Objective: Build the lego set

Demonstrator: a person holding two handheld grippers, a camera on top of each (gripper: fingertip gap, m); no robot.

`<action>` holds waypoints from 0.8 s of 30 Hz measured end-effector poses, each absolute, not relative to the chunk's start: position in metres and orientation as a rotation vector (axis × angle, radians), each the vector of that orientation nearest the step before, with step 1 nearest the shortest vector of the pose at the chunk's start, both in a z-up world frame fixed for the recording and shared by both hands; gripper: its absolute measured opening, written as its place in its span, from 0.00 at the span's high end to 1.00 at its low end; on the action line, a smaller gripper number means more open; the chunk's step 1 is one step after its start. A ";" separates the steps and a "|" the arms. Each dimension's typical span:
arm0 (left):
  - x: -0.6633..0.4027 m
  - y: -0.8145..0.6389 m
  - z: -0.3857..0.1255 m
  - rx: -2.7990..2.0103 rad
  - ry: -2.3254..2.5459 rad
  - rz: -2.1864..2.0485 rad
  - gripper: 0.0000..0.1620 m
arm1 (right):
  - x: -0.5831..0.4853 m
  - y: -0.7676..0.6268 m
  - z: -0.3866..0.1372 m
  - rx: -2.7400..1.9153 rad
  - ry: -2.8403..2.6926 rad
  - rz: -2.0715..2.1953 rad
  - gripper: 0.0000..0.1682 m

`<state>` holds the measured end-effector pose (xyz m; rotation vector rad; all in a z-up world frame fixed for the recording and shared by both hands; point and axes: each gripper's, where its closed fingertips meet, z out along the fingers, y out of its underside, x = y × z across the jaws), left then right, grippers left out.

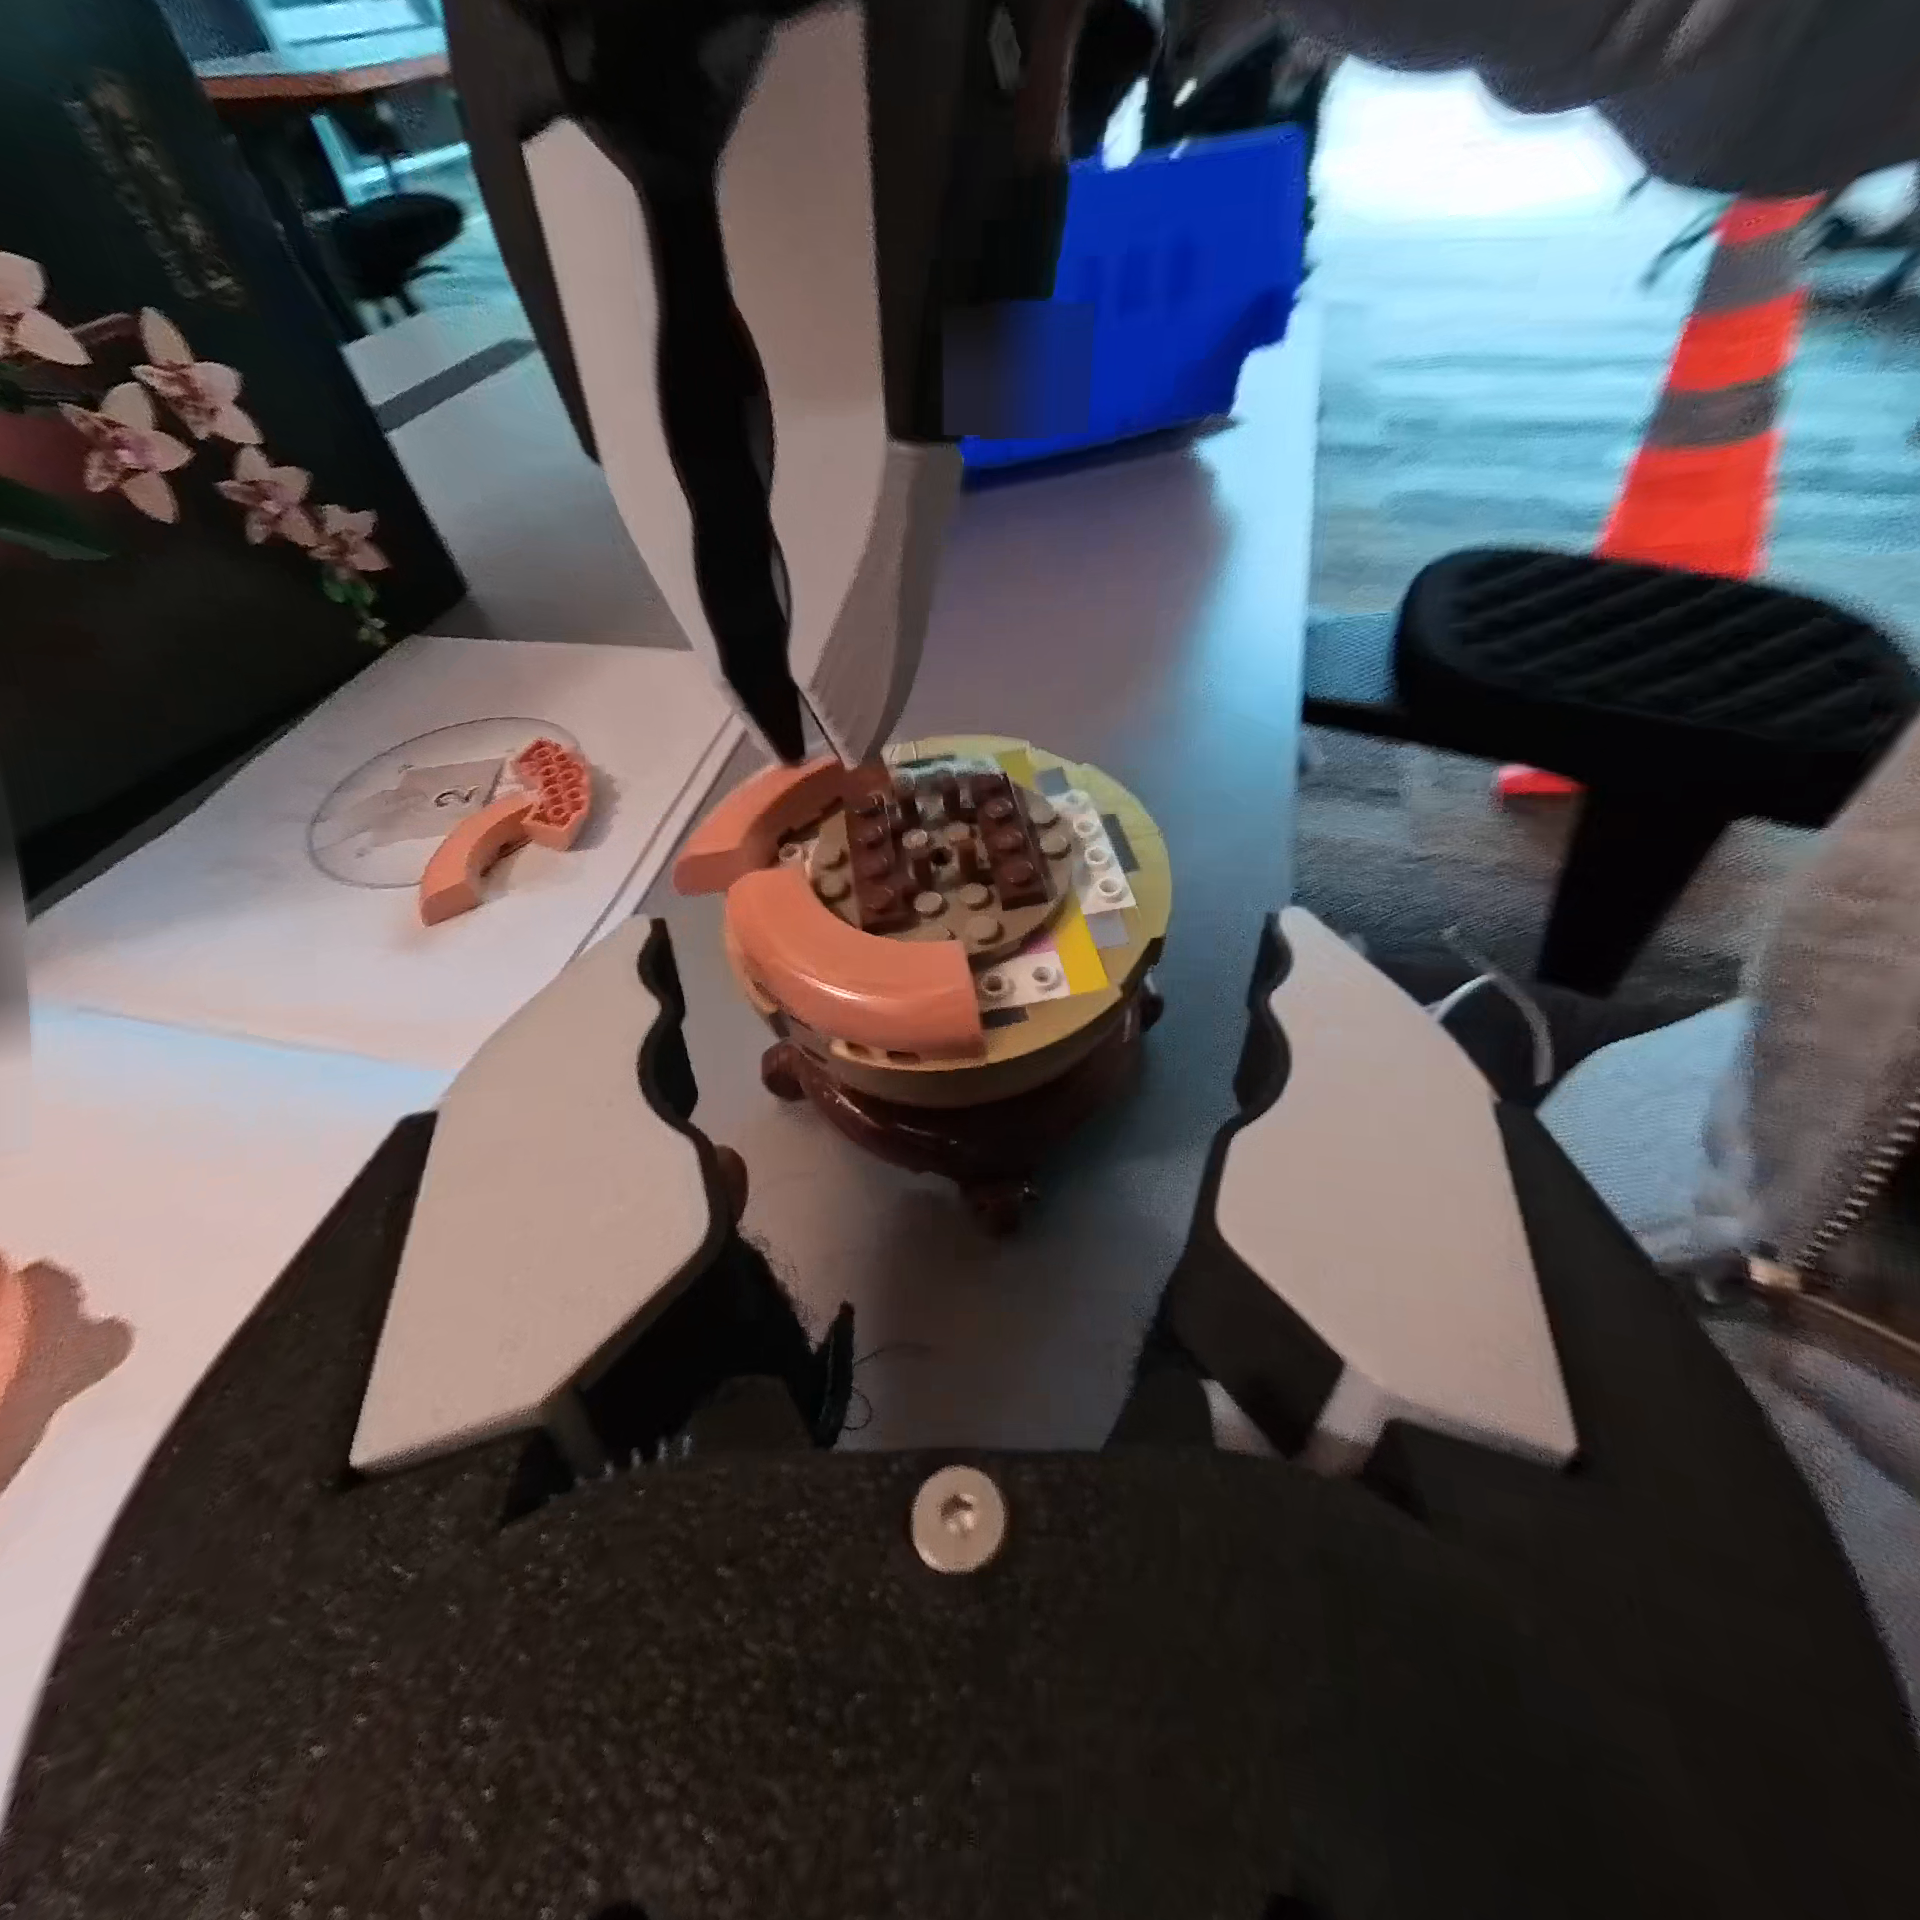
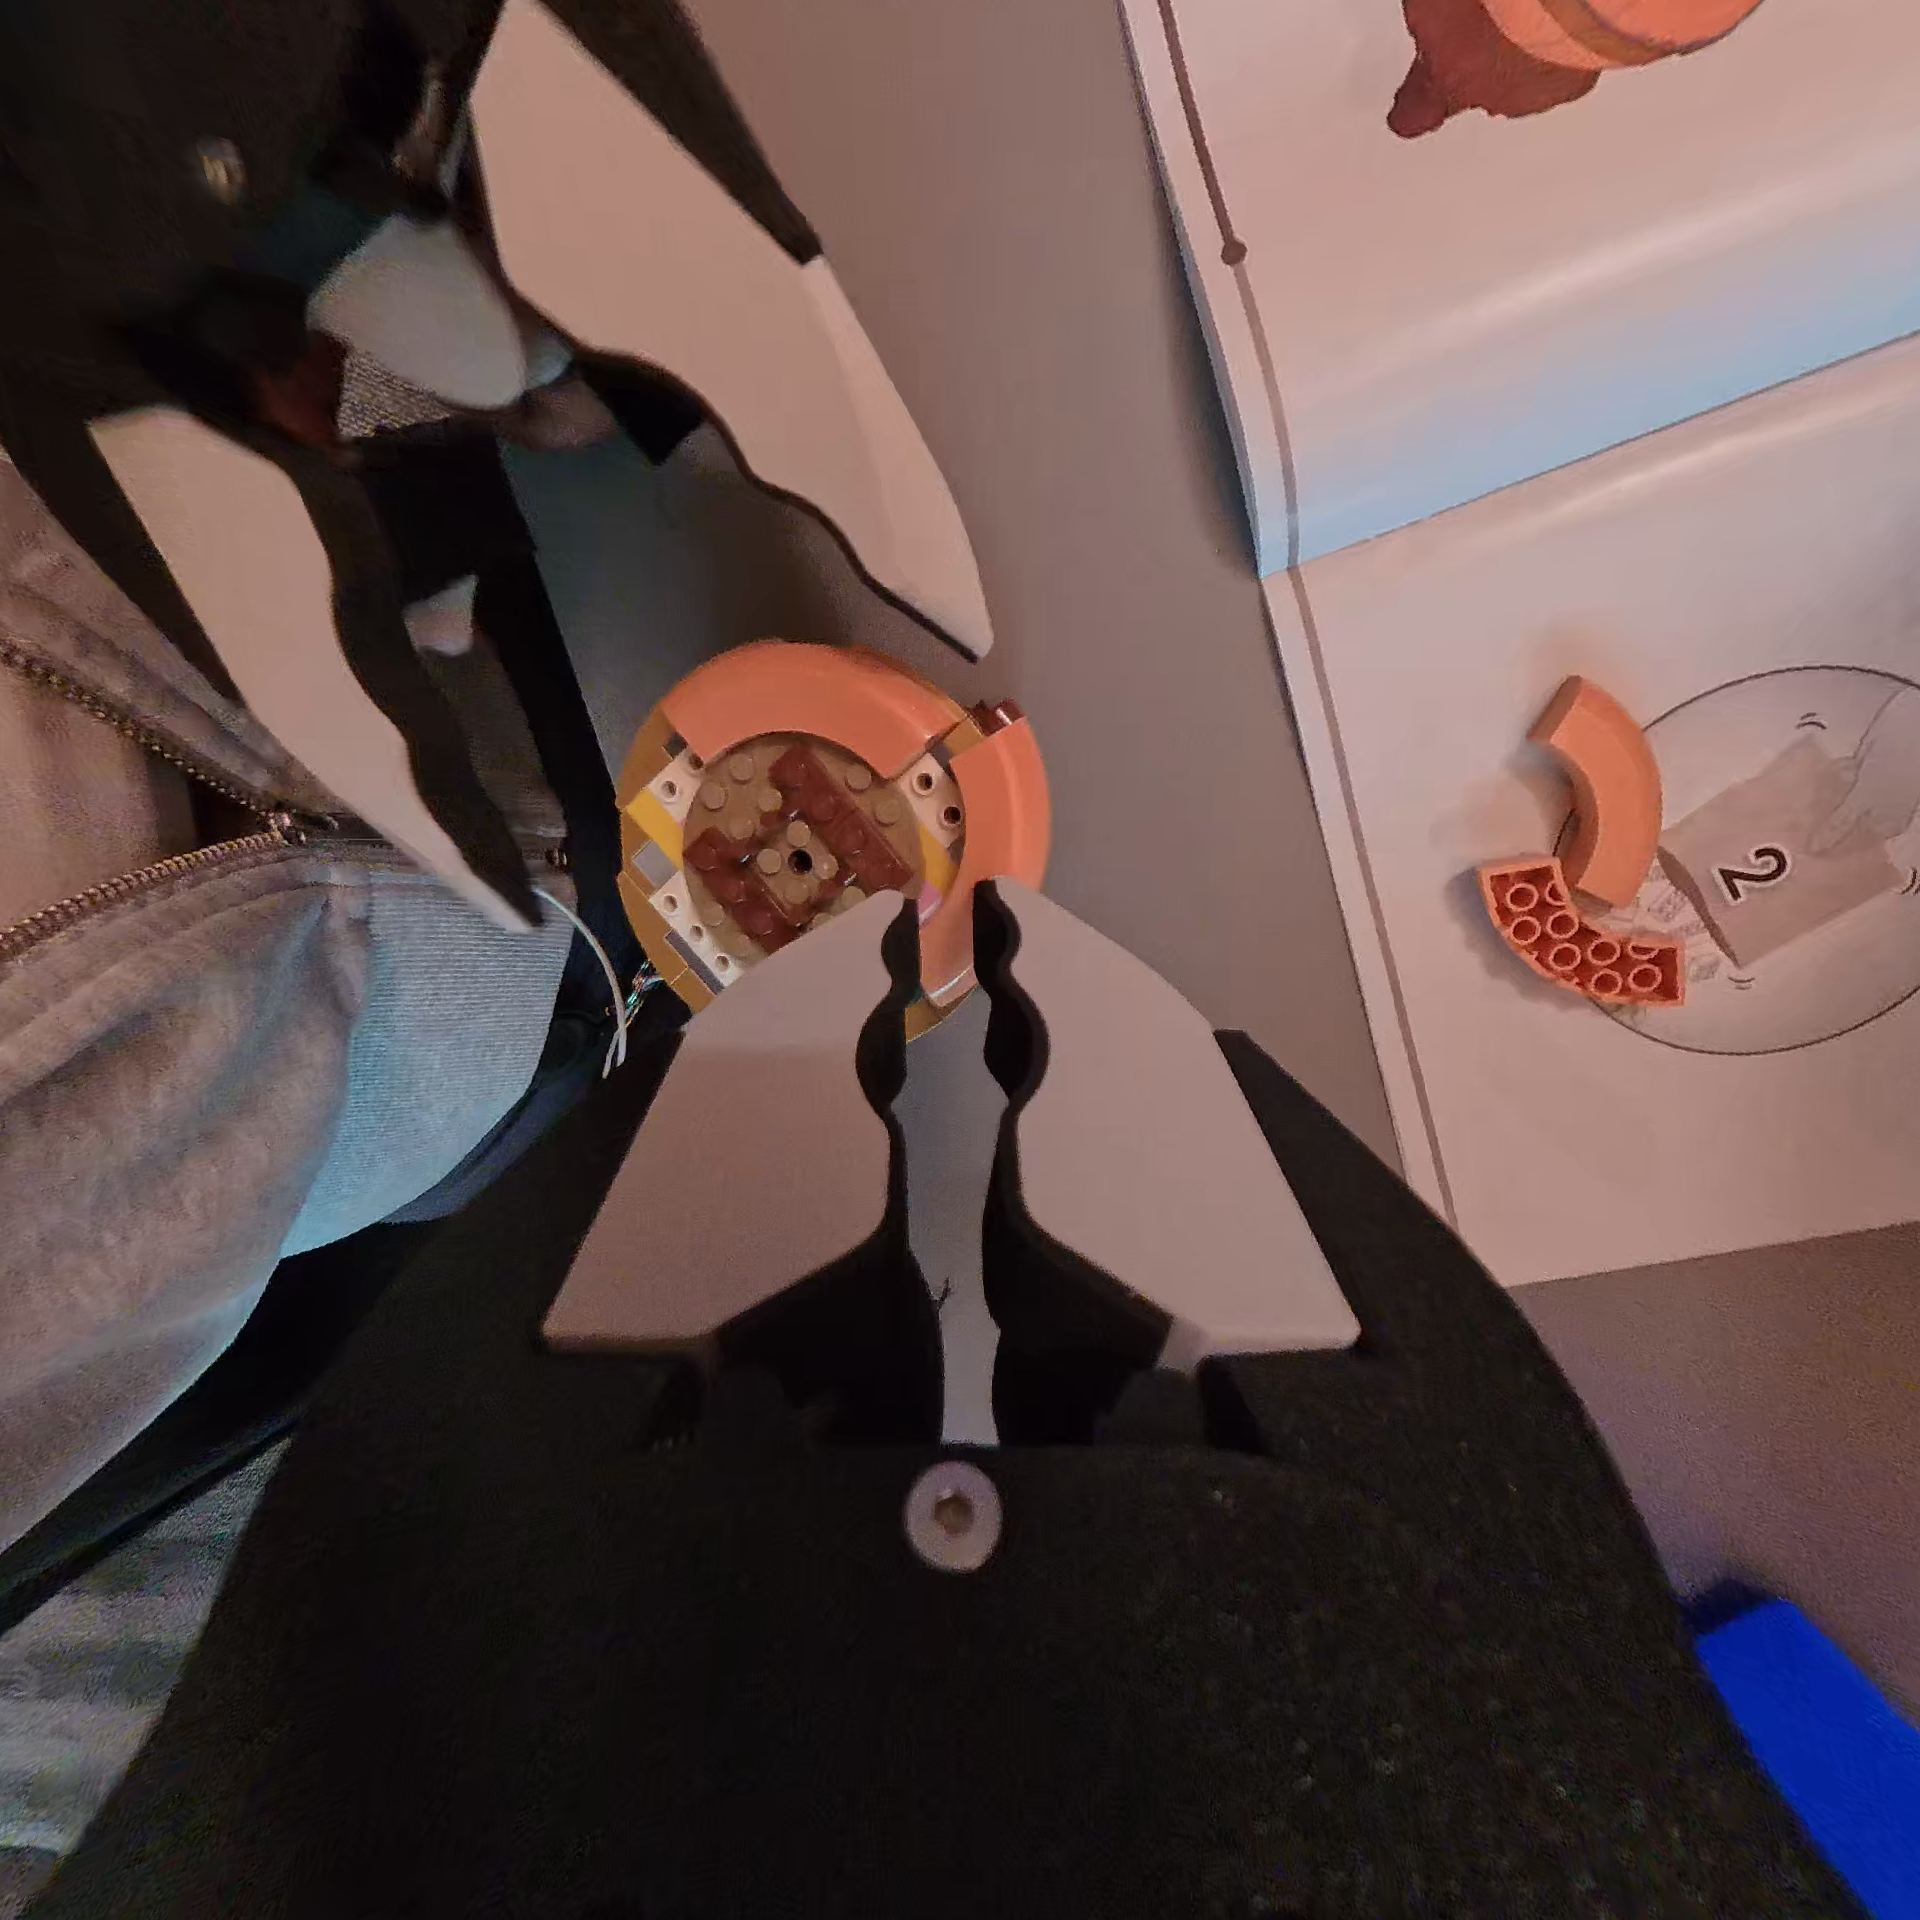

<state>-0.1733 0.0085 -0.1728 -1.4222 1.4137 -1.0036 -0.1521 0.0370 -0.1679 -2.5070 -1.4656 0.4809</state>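
Observation:
The round pot build (image 1: pixel 1091 862) stands on its dark brown base on the grey table. One curved salmon rim piece (image 1: pixel 862 982) sits on its near edge. My left gripper (image 1: pixel 966 935) is open, with a finger on each side of the pot, not touching it. My right gripper (image 1: pixel 831 764) comes down from above, shut on a second curved salmon piece (image 1: pixel 743 836) held at the pot's left rim. In the right wrist view my right gripper (image 2: pixel 943 902) pinches that piece (image 2: pixel 997 800) over the pot (image 2: pixel 790 831). The left gripper (image 2: pixel 753 779) hangs open there.
Two loose salmon pieces (image 1: pixel 520 831) (image 2: pixel 1590 883) lie on the open instruction booklet (image 1: pixel 208 935) to the left. A black box with an orchid picture (image 1: pixel 156 416), a blue bin (image 1: pixel 1164 281), an office chair (image 1: pixel 1642 665) and a person's grey zip jacket (image 2: pixel 208 987) surround the table. My right fingertips sit around 4 centimeters from my left ones.

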 end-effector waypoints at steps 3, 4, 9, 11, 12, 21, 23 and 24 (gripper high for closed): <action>-0.178 0.014 -0.150 -1.413 1.381 -1.360 0.47 | -0.152 0.037 -0.168 -2.482 -1.462 0.501 0.94; -0.180 0.022 -0.146 -1.433 1.355 -1.470 0.57 | -0.151 0.037 -0.168 -2.475 -1.459 0.500 0.94; -0.174 0.056 -0.157 -1.610 1.433 -1.599 0.79 | -0.150 0.037 -0.168 -2.437 -1.437 0.496 0.94; -0.169 0.054 -0.166 -1.650 1.537 -1.535 0.79 | -0.149 0.037 -0.168 -2.428 -1.429 0.505 0.94; -0.165 0.053 -0.170 -1.663 1.577 -1.497 0.80 | -0.149 0.038 -0.168 -2.423 -1.427 0.508 0.94; -0.156 0.048 -0.174 -1.663 1.650 -1.429 0.89 | -0.149 0.041 -0.167 -2.406 -1.380 0.533 0.90; -0.157 0.049 -0.171 -1.659 1.642 -1.422 0.89 | -0.146 0.046 -0.163 -2.411 -1.305 0.568 0.87; -0.157 0.050 -0.170 -1.658 1.636 -1.419 0.89 | -0.146 0.046 -0.162 -2.416 -1.272 0.604 0.86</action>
